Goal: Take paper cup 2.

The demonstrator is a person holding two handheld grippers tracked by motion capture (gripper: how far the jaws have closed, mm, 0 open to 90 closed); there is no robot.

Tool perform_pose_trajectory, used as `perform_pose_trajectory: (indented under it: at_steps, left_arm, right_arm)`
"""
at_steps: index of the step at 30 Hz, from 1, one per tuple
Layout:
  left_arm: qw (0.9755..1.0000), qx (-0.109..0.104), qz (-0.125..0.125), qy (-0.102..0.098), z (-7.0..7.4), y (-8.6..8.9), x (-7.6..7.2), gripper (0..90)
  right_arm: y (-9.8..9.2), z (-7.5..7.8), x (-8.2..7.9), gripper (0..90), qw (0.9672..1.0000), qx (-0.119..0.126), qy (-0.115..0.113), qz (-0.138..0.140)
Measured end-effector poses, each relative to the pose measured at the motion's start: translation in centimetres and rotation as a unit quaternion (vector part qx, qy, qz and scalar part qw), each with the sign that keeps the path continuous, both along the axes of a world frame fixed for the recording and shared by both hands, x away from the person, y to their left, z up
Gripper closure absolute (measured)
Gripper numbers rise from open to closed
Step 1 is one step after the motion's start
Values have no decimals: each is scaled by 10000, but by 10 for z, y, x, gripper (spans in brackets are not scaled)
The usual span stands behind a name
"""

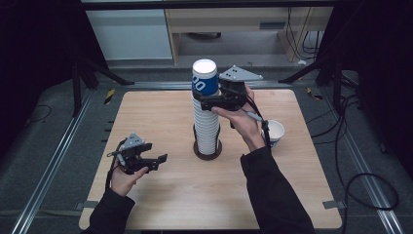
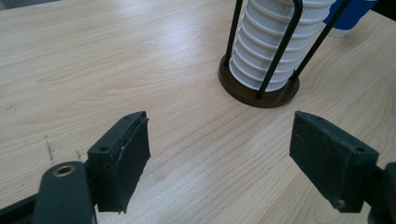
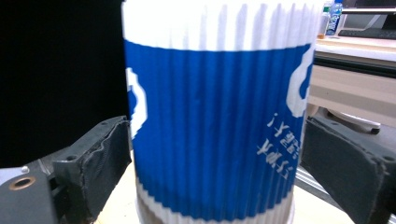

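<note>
I have my right gripper (image 1: pixel 207 100) at the top of the tall stack of white ribbed paper cups (image 1: pixel 207 127) in its black wire holder, mid-table. Its jaws flank the topmost blue-and-white ribbed paper cup (image 3: pixel 215 116), pads at its sides; I cannot tell whether they press. My left gripper (image 2: pixel 219 158) hovers released over the light wooden table (image 1: pixel 160 195), well apart from the stack

Both forearms wear dark sleeves, entering from the bottom of the high view; each hand carries a black gripper topped by a grey three-cornered plate with small holes. The left gripper (image 1: pixel 146 158), lower left, trails a black cable; its thick black pads (image 2: pixel 133 158) look frayed at the edges, with a brass-ringed hole lower left in its own view. The right gripper (image 1: pixel 214 101), at upper centre, has similar worn pads (image 3: pixel 100 163) and round screw heads.
</note>
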State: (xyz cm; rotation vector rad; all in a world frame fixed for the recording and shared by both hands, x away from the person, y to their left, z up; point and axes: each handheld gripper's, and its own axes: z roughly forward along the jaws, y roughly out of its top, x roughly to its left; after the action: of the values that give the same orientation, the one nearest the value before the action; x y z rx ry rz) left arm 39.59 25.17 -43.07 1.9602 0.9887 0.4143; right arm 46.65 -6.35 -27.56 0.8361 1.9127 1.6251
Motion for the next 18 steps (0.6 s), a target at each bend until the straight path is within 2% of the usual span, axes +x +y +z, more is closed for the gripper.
perform_pose_trajectory:
  at_steps: [7, 14, 18]
  left_arm:
    - [10000, -6, 6, 1, 0, -1, 0, 196]
    - [10000, 4, -5, 10, 0, -2, 0, 196]
    - [10000, 12, -3, 12, 0, -2, 0, 196]
  right_arm:
    - [5, -4, 4, 167, 10000, -37, 22, -2]
    - [4, -2, 2, 180, 10000, -54, 41, 22]
    - [1, 1, 0, 183, 10000, 11, -62, 35]
